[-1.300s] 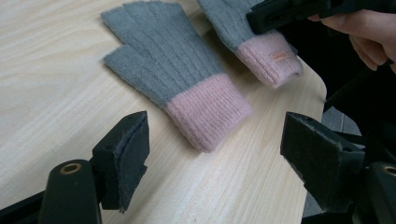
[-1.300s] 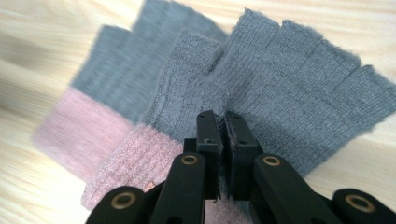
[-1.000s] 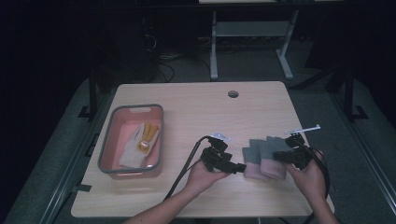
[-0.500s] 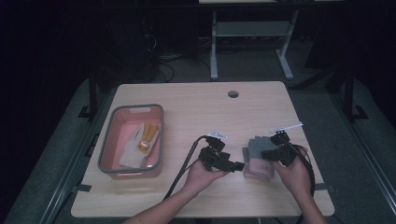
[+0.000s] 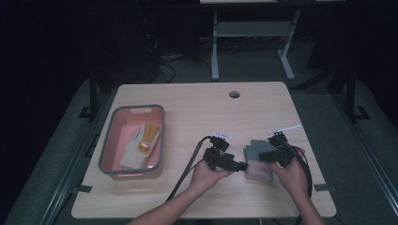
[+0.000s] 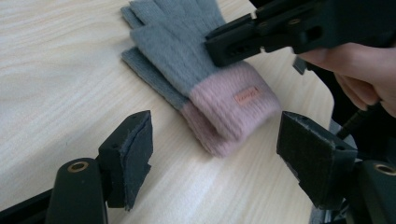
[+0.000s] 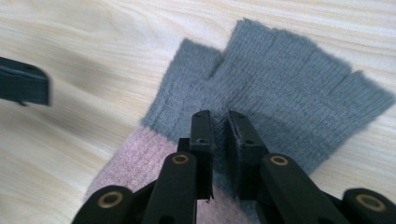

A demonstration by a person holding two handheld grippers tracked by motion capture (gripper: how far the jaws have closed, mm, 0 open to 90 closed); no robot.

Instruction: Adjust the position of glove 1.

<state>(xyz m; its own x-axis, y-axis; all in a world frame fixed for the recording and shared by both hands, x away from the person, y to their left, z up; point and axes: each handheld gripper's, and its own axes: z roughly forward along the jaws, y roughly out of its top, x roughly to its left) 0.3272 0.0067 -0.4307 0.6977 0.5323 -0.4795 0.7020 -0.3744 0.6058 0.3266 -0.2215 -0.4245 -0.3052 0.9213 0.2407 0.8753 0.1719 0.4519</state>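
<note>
Gloves (image 6: 205, 79), stacked pair near the table's (image 5: 187, 101) right front edge: pink cuffs lie toward you between your wide-open left gripper (image 6: 215, 158) and your right gripper (image 7: 219, 123), which rests on the grey knit with jaws just parting, gripping nothing.

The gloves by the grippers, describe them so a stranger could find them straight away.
On the wooden table, look near the front right, between the person's two hands. There lies a stacked pair of knitted fingerless gloves, grey with pink ribbed cuffs and a small label, unlike the pale glove in the pink bin at the left.

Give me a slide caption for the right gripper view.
Right gripper, jaws just parting a little, above stacked grey-and-pink gloves on the wooden table.
</note>
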